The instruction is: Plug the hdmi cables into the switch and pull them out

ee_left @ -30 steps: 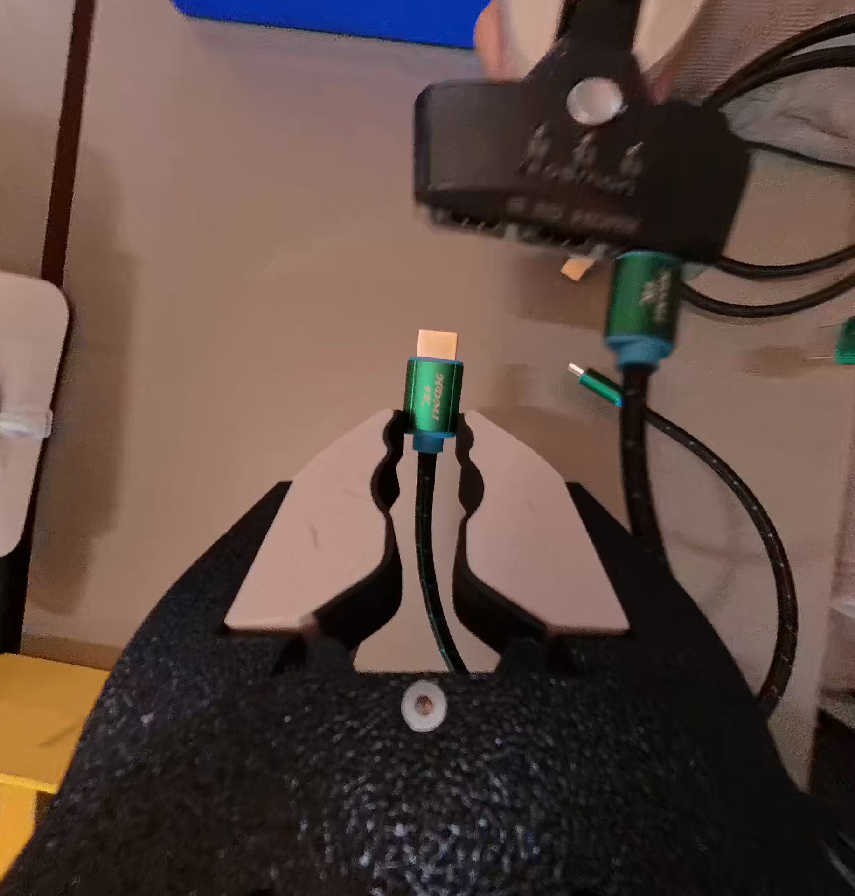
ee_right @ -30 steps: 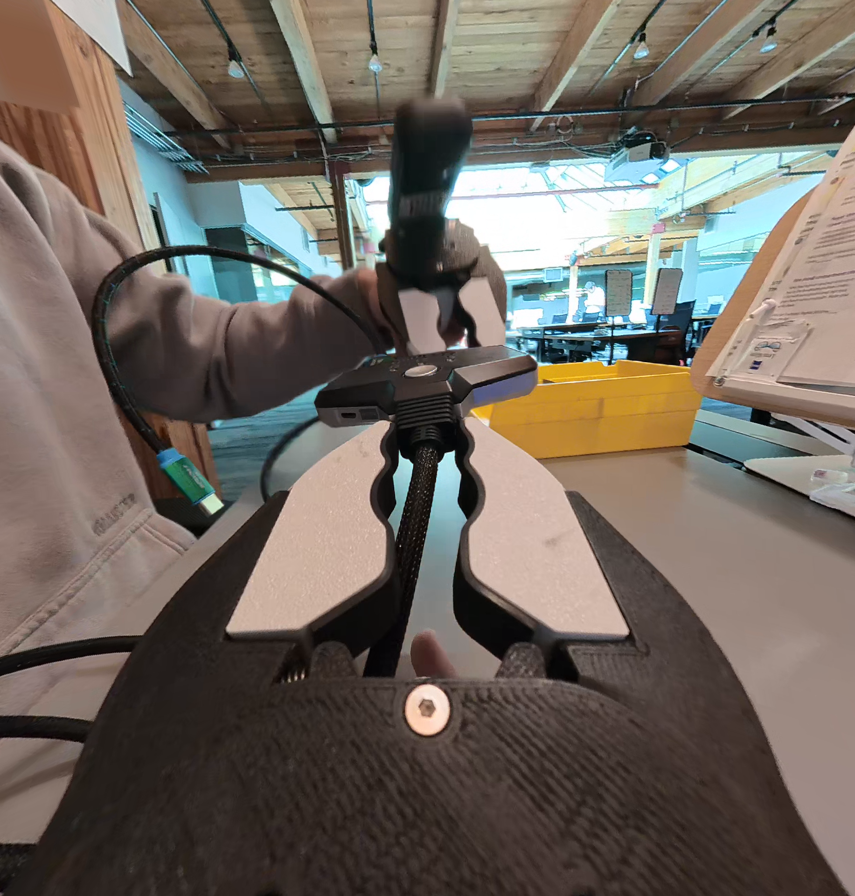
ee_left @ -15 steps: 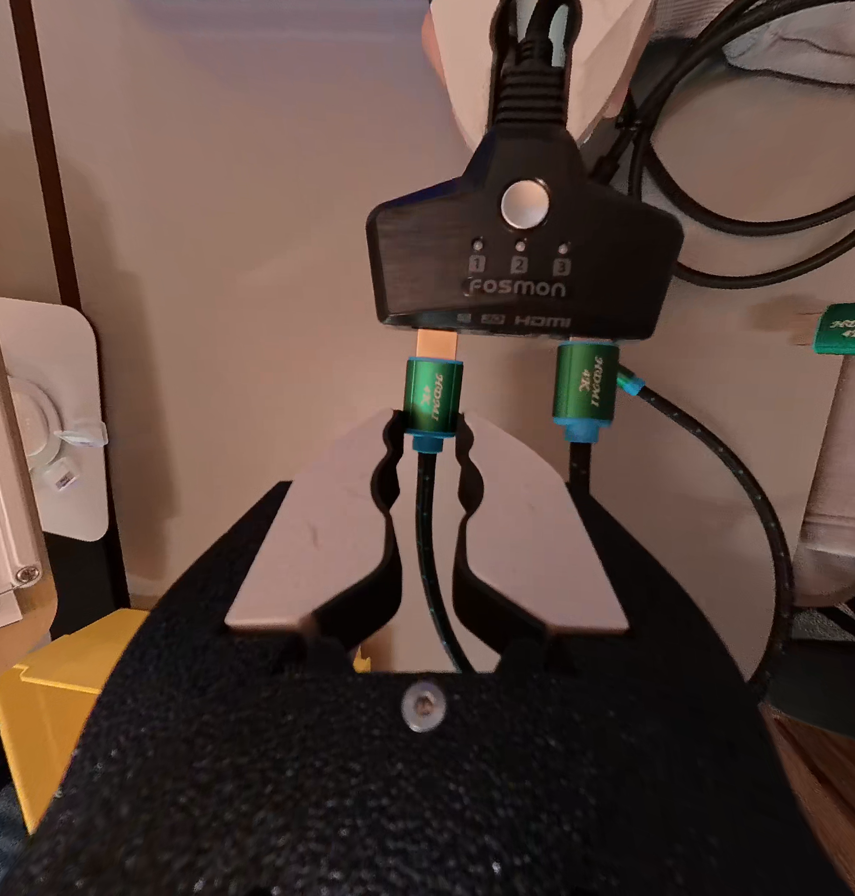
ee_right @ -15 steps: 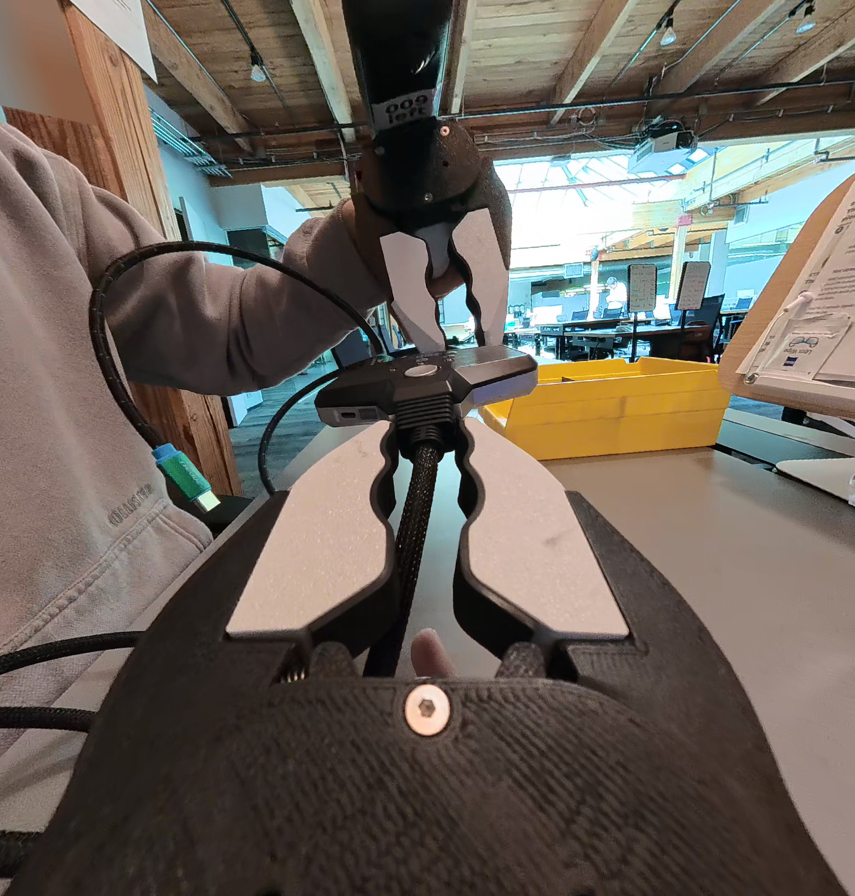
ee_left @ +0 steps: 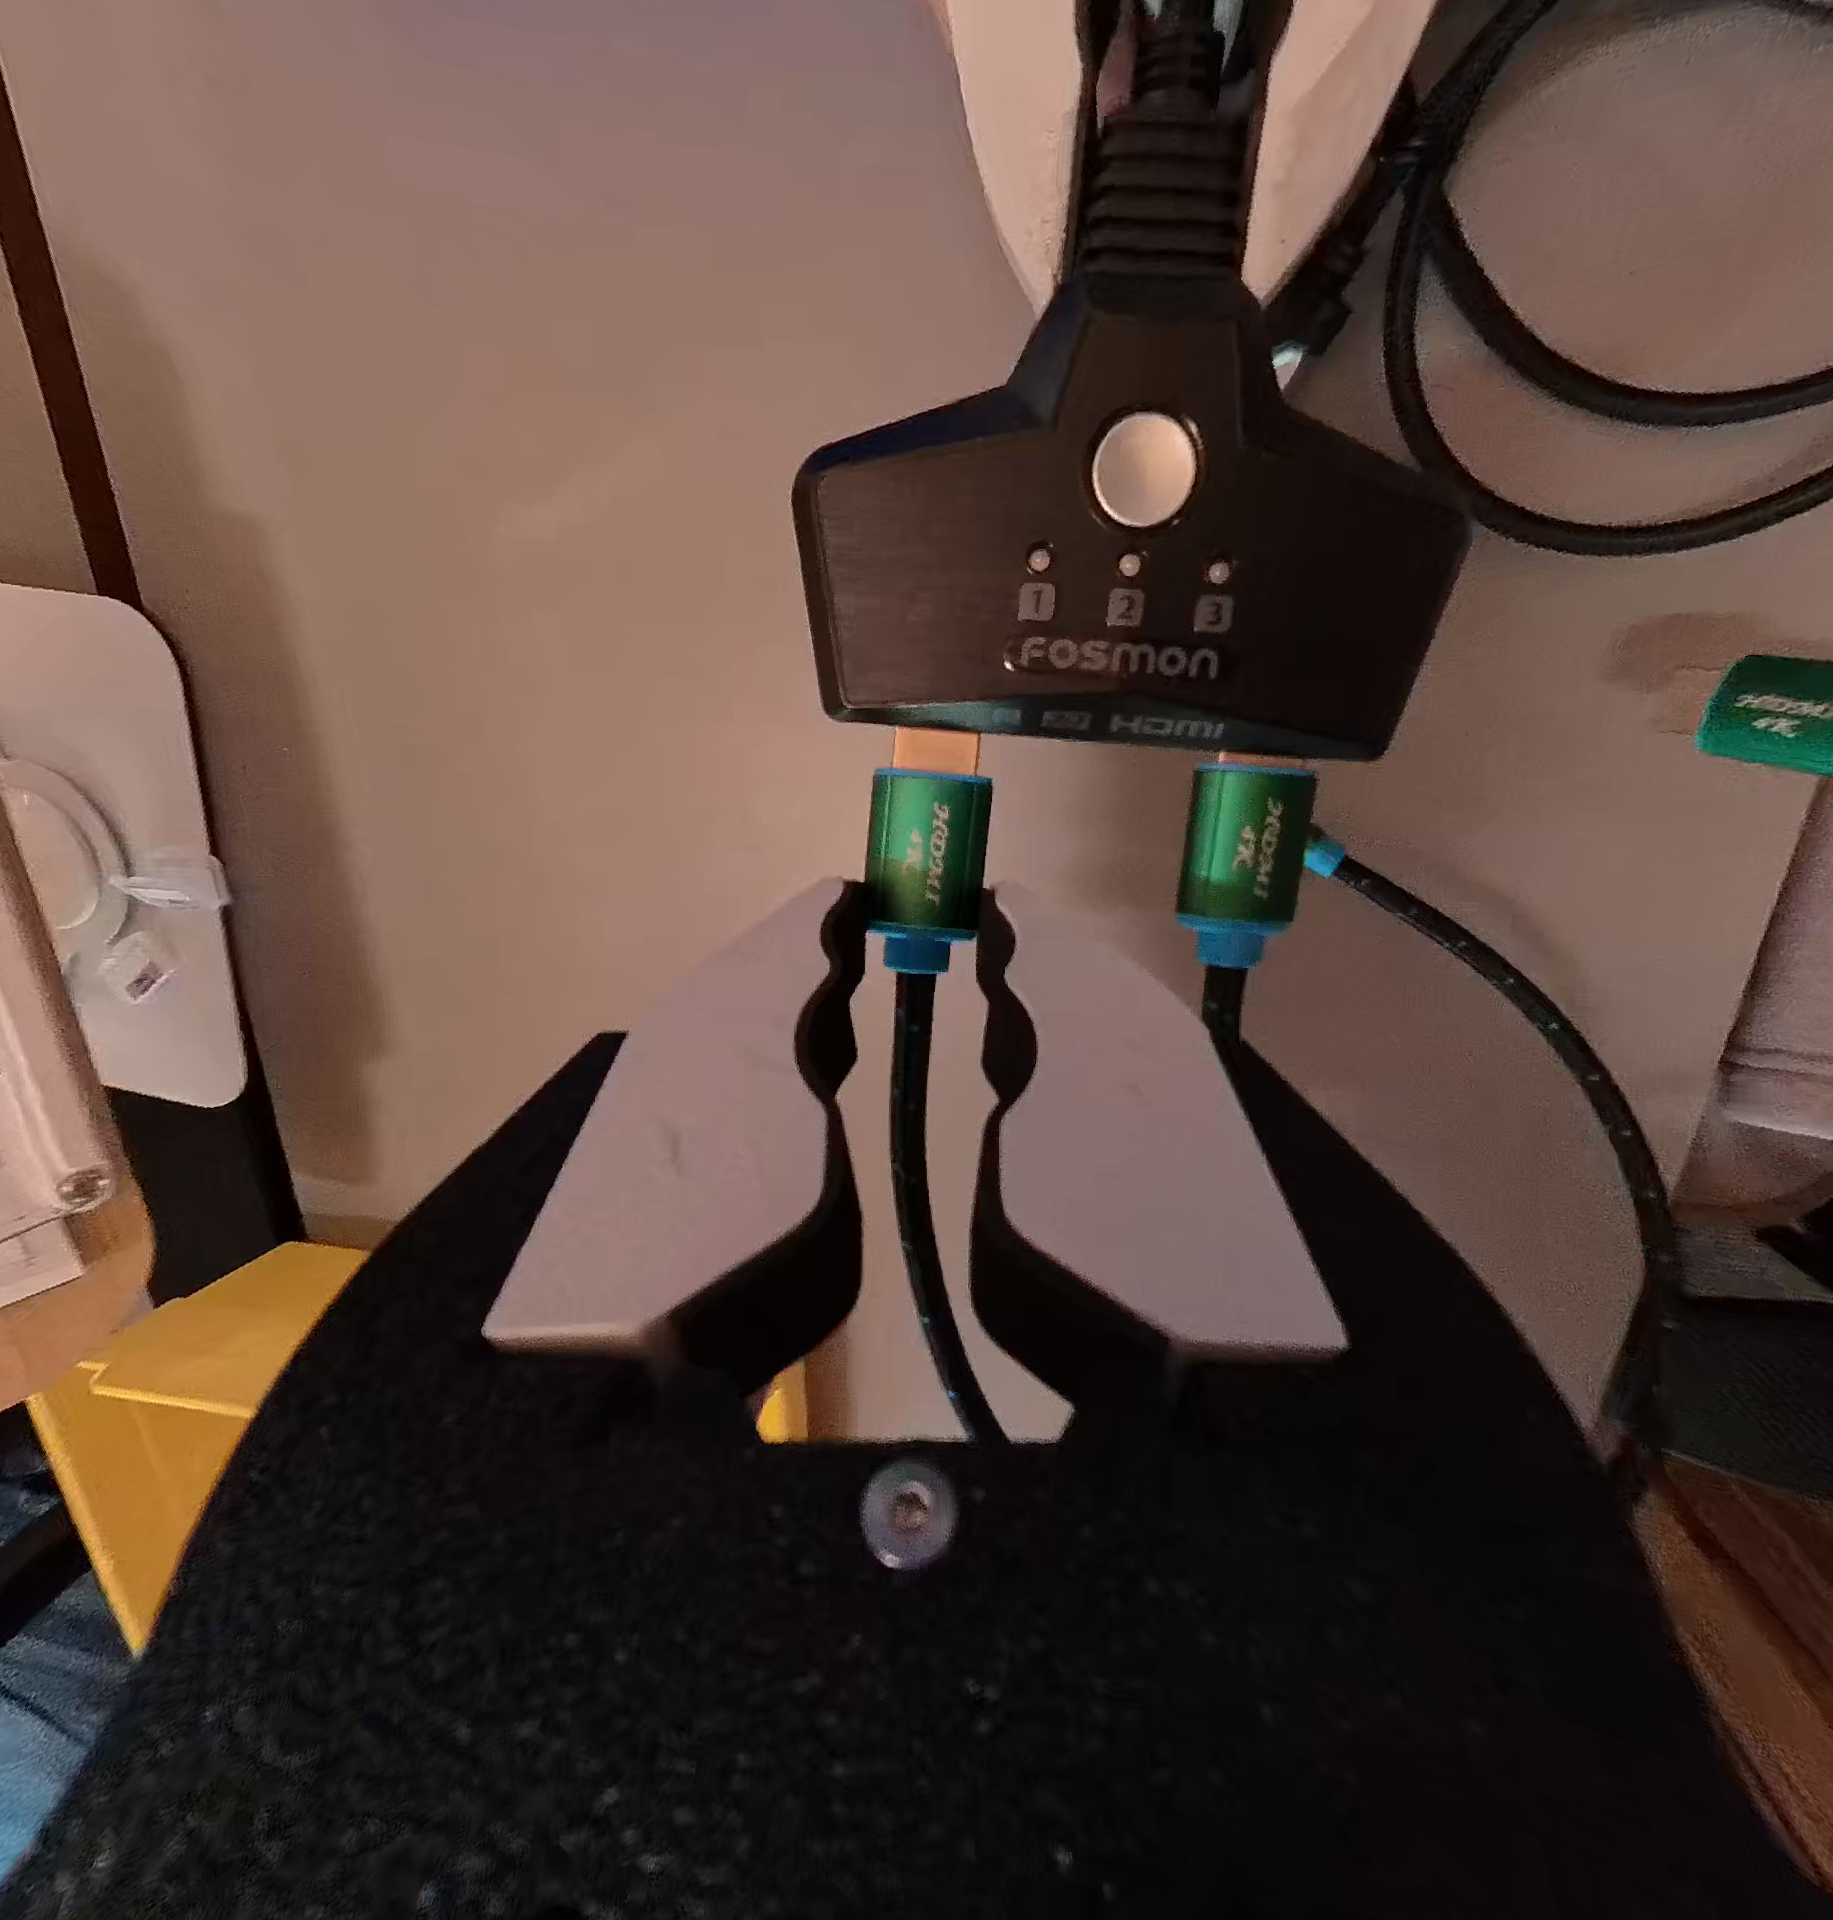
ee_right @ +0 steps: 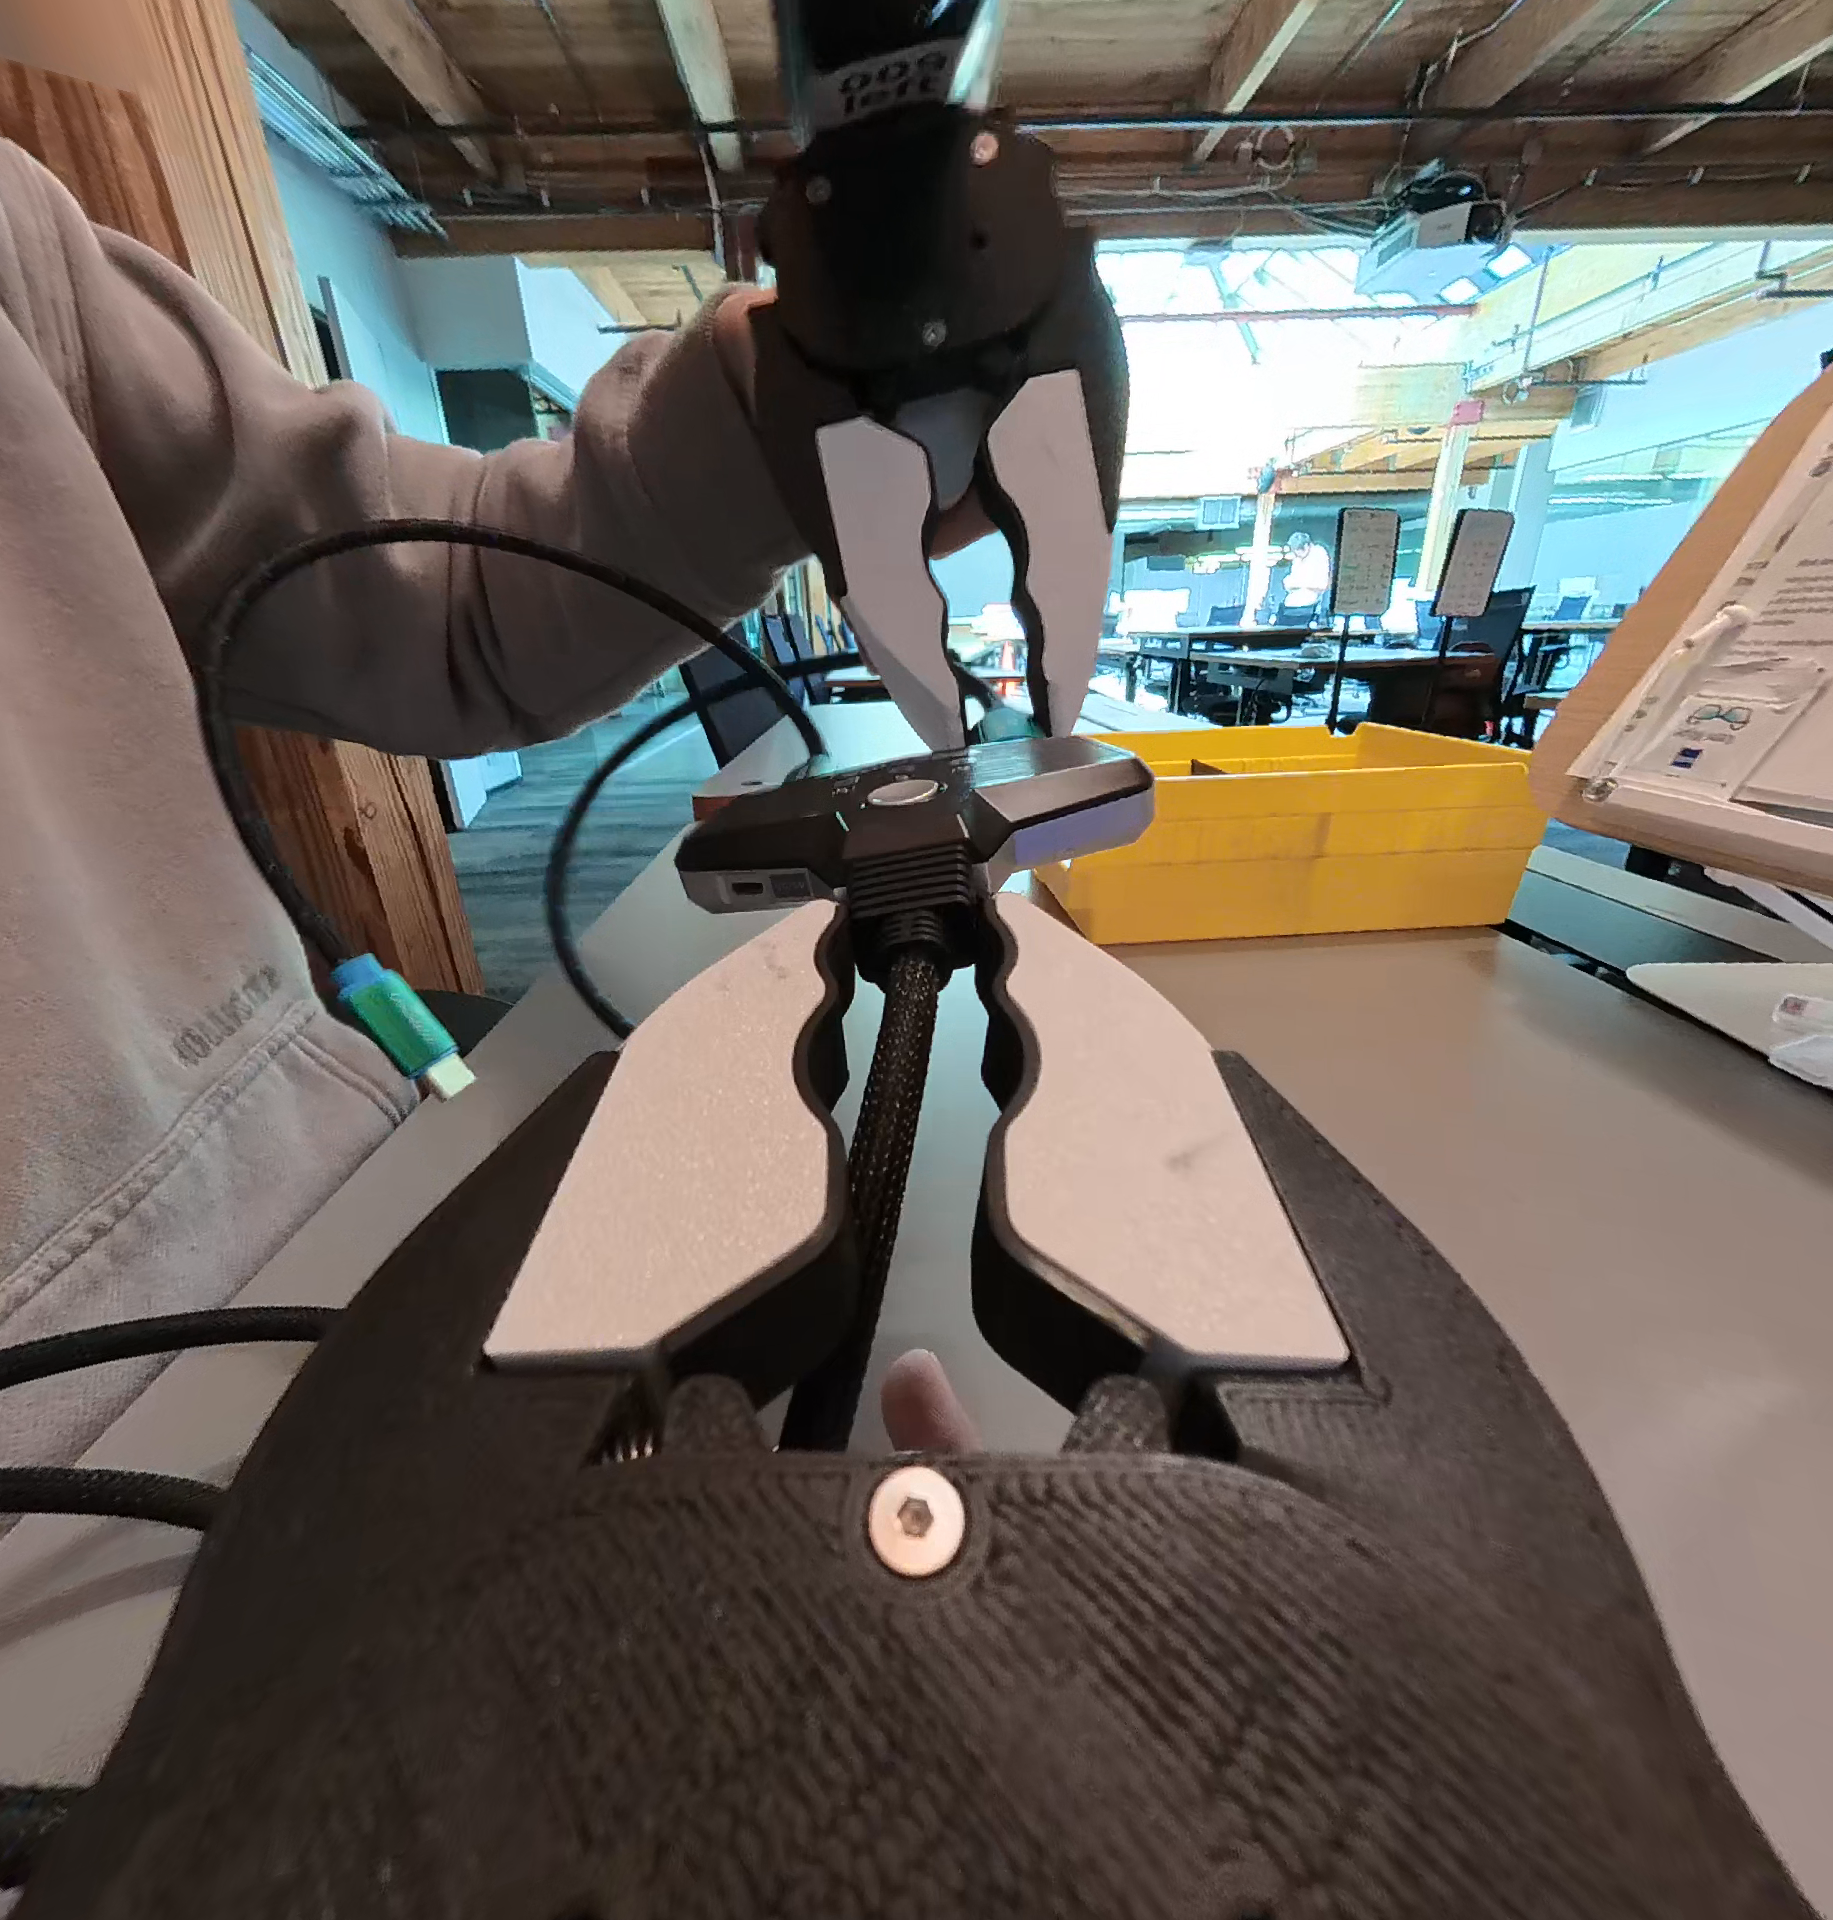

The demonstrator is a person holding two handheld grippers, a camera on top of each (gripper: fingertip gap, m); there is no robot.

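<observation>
Left wrist view: left gripper [ee_left: 927, 904] clamps green HDMI plug [ee_left: 927, 857] — gold tip now at switch [ee_left: 1120, 582] port vs 1 s ago, not seated.
Right gripper [ee_right: 917, 925]: clamped on switch's cable collar — bracing.
Next: push in.

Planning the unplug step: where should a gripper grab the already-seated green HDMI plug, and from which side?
Grip the seated plug across its green metal barrel, approaching from below the switch, along the cable axis. The barrel is rigid and in line with the port; the braided cable would likely flex.

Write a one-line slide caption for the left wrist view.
Left gripper pushes a green HDMI plug into the black switch, beside a second plug already seated.
</observation>
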